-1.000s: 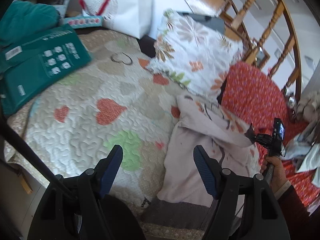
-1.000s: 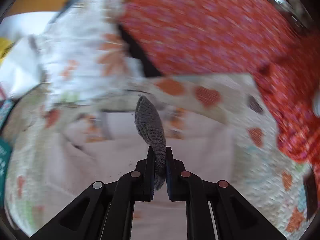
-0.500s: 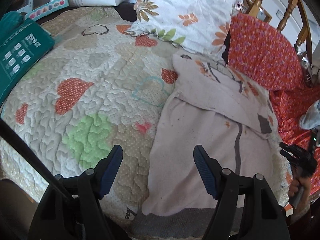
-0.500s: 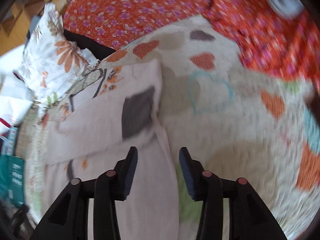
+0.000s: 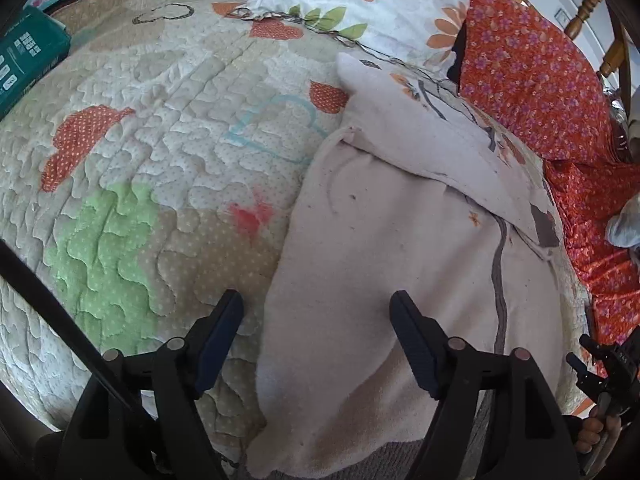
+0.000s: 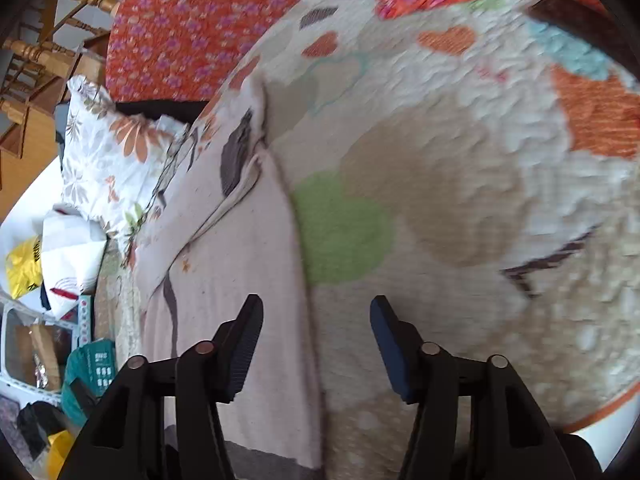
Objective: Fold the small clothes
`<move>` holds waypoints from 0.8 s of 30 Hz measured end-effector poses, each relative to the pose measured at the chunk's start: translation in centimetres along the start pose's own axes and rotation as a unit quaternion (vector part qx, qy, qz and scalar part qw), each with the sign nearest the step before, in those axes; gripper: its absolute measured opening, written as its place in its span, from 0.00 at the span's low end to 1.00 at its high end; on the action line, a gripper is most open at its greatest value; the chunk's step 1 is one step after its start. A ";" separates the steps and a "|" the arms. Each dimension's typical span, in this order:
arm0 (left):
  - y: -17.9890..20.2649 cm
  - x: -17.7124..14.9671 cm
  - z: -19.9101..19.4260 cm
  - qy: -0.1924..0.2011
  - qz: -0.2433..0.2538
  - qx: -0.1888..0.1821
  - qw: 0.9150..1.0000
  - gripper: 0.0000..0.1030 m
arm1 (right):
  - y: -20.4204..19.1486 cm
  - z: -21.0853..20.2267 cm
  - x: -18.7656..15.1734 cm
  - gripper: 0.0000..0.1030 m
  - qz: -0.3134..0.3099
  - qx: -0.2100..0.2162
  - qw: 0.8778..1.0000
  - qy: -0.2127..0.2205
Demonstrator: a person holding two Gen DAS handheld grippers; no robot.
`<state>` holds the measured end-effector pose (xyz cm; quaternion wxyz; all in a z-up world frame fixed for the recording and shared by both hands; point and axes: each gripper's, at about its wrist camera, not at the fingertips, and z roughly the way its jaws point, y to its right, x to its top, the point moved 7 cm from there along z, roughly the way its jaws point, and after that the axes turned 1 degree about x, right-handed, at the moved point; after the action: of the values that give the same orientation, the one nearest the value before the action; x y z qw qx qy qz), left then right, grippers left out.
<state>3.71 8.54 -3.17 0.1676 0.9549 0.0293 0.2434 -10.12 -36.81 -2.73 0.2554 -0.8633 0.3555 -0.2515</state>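
Left gripper (image 5: 316, 334) hovered low in the left wrist view, fingers apart and just widened, nothing between them, straddling the left edge of the pale pink garment (image 5: 400, 240). The garment lay flat on the heart-print quilt (image 5: 160, 152) of the bed, lower centre-right of frame, one sleeve folded across its top. Right gripper (image 6: 316, 336) sat bottom centre of the right wrist view, fingers also apart and just opened wider, empty, over the garment's right edge. Risks: a pinch could catch the quilt with the fabric, or grab one layer only, so the fold skews; uneven lifts might undo the folded sleeve. Containers: white bag (image 6: 70, 256) at left edge, contents unclear.
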 end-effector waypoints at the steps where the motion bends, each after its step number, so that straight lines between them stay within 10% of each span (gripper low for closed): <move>1: 0.1 -0.2 0.0 0.000 -0.001 -0.005 1.000 0.76 | 0.1 -0.4 0.0 0.60 -0.001 -0.001 1.000 0.000; 12: 0.0 -1.2 -0.3 -0.008 -0.015 -0.055 0.998 0.77 | -2.1 -0.8 -0.9 0.62 -0.048 -0.033 0.998 -0.012; 16: 0.2 -2.3 -0.5 -0.023 0.002 -0.084 0.996 0.46 | -1.8 2.7 -3.0 0.63 -0.043 -0.042 0.997 -0.052; 24: -1.5 -3.6 -0.6 -0.034 -0.072 -0.192 0.978 0.43 | -2.7 2.4 -4.1 0.74 -0.058 0.010 0.997 -0.050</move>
<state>0.34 9.66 -4.82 0.3655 0.9082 0.0454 0.1986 -9.88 -31.44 -3.86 0.2670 -0.8911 0.2893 -0.2257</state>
